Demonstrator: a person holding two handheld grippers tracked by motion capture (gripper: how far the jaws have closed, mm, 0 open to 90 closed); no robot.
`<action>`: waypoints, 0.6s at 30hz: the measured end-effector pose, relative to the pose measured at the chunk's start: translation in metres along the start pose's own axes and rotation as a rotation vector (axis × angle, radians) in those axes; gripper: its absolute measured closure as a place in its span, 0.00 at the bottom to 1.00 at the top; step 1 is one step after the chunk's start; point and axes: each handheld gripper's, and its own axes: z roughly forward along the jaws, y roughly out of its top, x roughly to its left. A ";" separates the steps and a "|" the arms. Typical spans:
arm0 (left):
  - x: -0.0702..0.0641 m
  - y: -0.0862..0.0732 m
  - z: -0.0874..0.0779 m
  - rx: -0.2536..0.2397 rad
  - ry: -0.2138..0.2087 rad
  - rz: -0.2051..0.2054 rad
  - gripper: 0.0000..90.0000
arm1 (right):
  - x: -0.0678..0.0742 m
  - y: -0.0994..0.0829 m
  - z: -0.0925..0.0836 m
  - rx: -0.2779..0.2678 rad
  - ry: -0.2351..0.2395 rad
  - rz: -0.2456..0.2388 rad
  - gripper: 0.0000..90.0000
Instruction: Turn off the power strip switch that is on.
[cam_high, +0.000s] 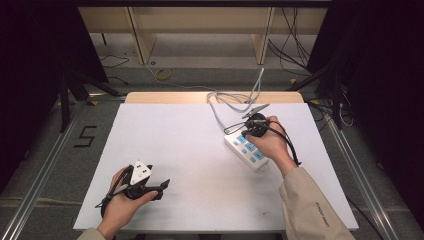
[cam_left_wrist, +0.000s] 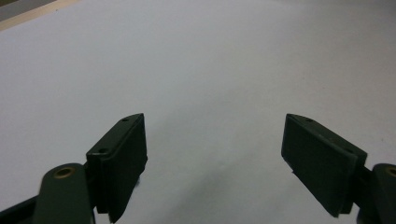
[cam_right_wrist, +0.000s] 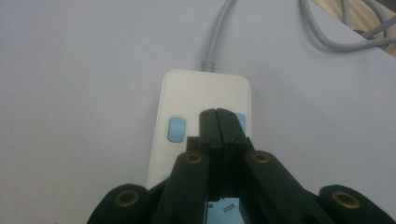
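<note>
Pressing closed right tool onto white power strip, left tool idling open.

High view: lying right of the counter (cam_high: 200, 150) centre, the power strip (cam_high: 248, 151); hovering over its far end, the right tool (cam_high: 255, 125); resting well apart, left and nearer, the left tool (cam_high: 161, 189). Left gripper view: gaping wide, holding nothing, the left tool (cam_left_wrist: 215, 154). Right gripper view: pinching shut, gripping nothing, the right tool (cam_right_wrist: 218, 122), tips sitting over the power strip (cam_right_wrist: 187, 93) between blue buttons (cam_right_wrist: 177, 129), grey cord (cam_right_wrist: 217, 32) leaving its far end.

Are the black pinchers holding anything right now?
No. The right gripper has its jaws shut together with nothing between them, tips over the power strip near a blue button. The left gripper is open over the bare table.
</note>
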 end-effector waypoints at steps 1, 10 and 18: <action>0.000 0.000 0.000 0.000 0.000 0.000 0.25 | 0.000 0.000 0.001 0.002 0.001 0.001 1.00; 0.000 0.000 0.000 -0.001 -0.001 0.000 0.25 | 0.002 0.004 0.007 0.027 0.011 -0.002 1.00; 0.000 0.000 0.000 -0.001 -0.001 0.001 0.25 | 0.002 0.007 0.015 0.052 0.022 -0.002 1.00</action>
